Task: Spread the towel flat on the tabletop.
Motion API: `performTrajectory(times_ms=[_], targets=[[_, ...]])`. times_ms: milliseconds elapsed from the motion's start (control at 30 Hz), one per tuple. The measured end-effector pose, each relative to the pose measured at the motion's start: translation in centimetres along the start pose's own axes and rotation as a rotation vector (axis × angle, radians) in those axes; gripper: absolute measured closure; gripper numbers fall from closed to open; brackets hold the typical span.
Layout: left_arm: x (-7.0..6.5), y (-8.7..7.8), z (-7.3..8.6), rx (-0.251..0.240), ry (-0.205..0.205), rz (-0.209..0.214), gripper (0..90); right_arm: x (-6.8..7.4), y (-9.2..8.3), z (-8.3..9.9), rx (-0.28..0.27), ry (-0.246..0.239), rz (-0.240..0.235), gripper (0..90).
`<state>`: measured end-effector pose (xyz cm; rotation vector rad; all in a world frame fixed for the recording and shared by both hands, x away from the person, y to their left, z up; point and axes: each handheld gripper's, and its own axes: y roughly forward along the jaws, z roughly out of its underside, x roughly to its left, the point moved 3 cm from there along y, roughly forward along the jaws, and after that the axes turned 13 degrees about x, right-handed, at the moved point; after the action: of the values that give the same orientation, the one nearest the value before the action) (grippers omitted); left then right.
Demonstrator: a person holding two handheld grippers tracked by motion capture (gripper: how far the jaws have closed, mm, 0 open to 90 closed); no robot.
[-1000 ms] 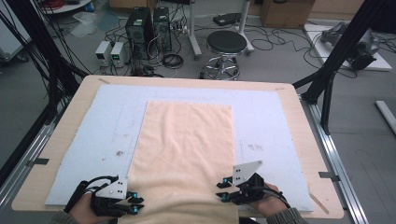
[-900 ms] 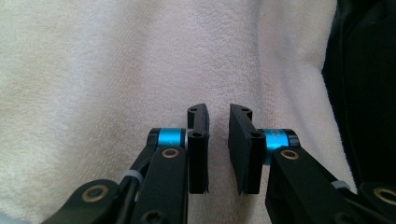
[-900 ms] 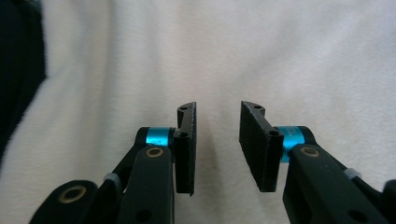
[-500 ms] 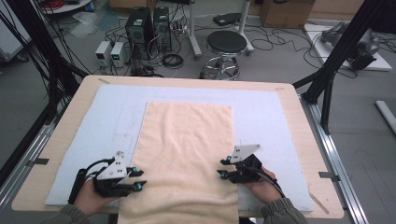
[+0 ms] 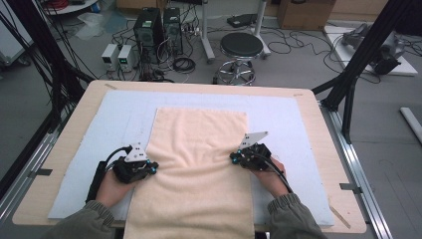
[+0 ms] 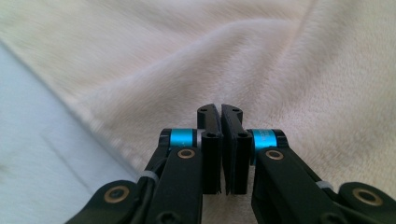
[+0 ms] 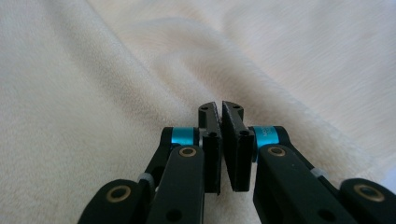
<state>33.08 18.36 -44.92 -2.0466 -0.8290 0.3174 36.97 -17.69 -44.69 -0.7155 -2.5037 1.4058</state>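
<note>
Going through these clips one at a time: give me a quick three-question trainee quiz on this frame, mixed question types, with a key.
1. True or false: the towel hangs over the near edge of the table.
2. Multiple choice: how do the jaws of the left gripper stand? A) wide open B) closed together with no cloth showing between them C) clamped on a cable
3. Short answer: at which edge of the towel does the right gripper sit?

Key
1. True.
2. B.
3. Its right long edge, about midway along; the left gripper sits at the opposite edge.

L tool (image 5: 152,168), R tool (image 5: 234,158), jaws closed
</note>
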Motion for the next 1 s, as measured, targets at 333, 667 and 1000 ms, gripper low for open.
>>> performTrajectory(times_ms=[333, 667, 1000], targets=[[0.0, -2.4, 0.4, -0.074, 0.021, -0.017, 64.0, 0.0, -2.7, 0.5, -0.066, 0.014, 0.008, 62.6], [-5.0, -4.3, 5.3, -0.027, 0.187, 0.218, 57.6, 7.6, -3.6, 4.4, -0.037, -0.147, -0.163, 57.4], [-8.0, -6.4, 7.1, 0.045, 0.275, 0.334, 86.0, 10.6, -4.0, 5.9, 0.006, -0.214, -0.313, 85.9]])
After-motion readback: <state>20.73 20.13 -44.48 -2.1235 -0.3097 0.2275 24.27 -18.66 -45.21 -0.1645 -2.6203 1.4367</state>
